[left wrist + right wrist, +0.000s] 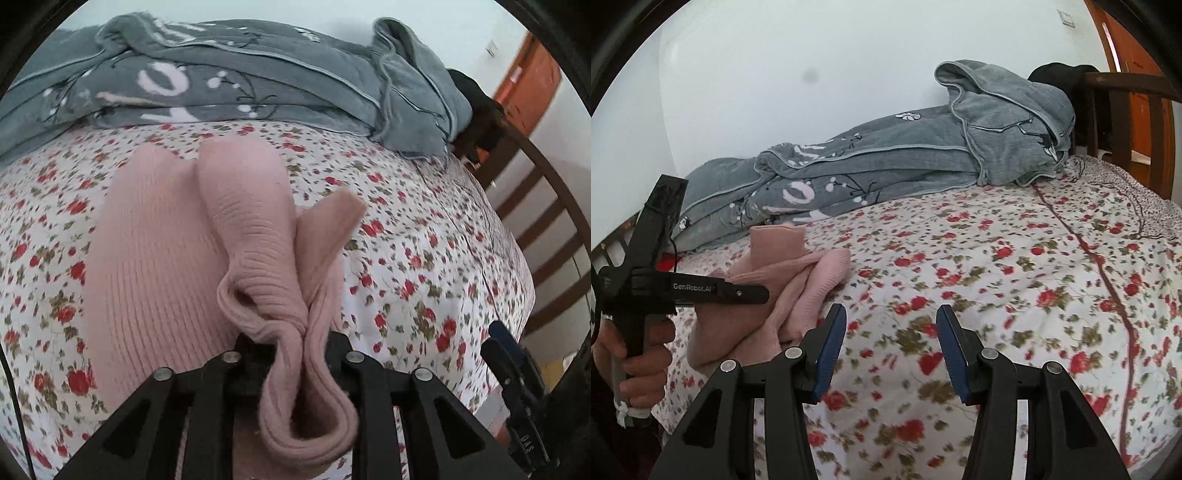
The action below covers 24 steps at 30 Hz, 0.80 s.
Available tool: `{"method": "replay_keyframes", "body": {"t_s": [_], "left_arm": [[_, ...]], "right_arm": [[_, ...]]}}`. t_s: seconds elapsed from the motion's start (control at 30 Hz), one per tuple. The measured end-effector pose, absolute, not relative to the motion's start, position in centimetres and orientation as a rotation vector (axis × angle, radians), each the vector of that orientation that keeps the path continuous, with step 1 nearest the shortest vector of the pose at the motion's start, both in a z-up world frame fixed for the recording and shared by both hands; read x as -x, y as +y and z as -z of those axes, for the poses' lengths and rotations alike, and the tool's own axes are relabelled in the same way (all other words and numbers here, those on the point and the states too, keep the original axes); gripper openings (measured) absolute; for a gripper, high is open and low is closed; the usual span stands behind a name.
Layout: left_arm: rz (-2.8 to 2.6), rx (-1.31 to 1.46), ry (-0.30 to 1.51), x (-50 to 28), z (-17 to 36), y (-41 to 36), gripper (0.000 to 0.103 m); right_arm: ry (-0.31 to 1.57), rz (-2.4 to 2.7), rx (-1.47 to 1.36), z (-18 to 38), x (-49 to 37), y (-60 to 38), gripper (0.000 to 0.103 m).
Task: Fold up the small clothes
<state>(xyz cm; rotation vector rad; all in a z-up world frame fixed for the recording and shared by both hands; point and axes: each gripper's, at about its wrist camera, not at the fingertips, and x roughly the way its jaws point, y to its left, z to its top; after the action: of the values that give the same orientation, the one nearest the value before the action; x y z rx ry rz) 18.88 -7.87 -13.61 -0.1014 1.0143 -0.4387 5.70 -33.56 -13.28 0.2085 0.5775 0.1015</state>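
A pink ribbed knit garment [155,258] lies on the floral bedsheet [424,251]. My left gripper [295,343] is shut on a bunched fold of it, and the cloth hangs out between the jaws. A loose pink flap [328,218] sticks up to the right of the fold. In the right wrist view the same garment [798,280] lies at the left, with the left gripper [753,293] held over it by a hand. My right gripper [892,325] is open and empty above the bare sheet [997,295], to the right of the garment.
A rumpled grey blanket [229,77] lies along the far side of the bed by the white wall. A dark wooden bed rail [546,206] and an orange door [528,81] are at the right. The right gripper shows at the left wrist view's right edge [509,362].
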Motion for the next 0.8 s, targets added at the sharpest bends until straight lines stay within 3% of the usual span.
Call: {"method": "replay_keyframes", "body": {"t_s": [0.07, 0.1, 0.13, 0.37, 0.7, 0.73, 0.77, 0.8], "left_arm": [[0.502, 0.138, 1.026, -18.7, 13.1, -7.2, 0.041], [0.553, 0.177, 1.041, -18.6, 12.8, -6.6, 0.063], [0.600, 0.218, 1.046, -18.4, 12.4, -6.0, 0.073], [0.579, 0.321, 0.957, -16.2, 10.7, 0.7, 0.078], [0.371, 0.348, 0.965, -14.2, 13.3, 9.0, 0.078], [0.371, 0.358, 0.968, -14.1, 13.5, 9.5, 0.078], [0.372, 0.366, 0.969, -14.1, 13.6, 9.8, 0.078], [0.371, 0.371, 0.967, -13.9, 13.8, 10.3, 0.078]], "right_arm": [[0.584, -0.109, -0.197, 13.3, -5.6, -33.5, 0.051], [0.586, -0.113, -0.196, 13.2, -5.7, -33.4, 0.051], [0.588, -0.119, -0.195, 13.1, -5.9, -33.2, 0.051], [0.592, -0.252, -0.201, 11.2, -7.5, -29.3, 0.057], [0.642, -0.411, -0.174, 11.1, -10.5, -21.1, 0.062], [0.662, -0.394, -0.172, 11.7, -11.0, -20.7, 0.042], [0.680, -0.394, -0.180, 12.2, -11.3, -20.4, 0.010], [0.698, -0.409, -0.183, 12.7, -11.4, -20.4, 0.011]]}}
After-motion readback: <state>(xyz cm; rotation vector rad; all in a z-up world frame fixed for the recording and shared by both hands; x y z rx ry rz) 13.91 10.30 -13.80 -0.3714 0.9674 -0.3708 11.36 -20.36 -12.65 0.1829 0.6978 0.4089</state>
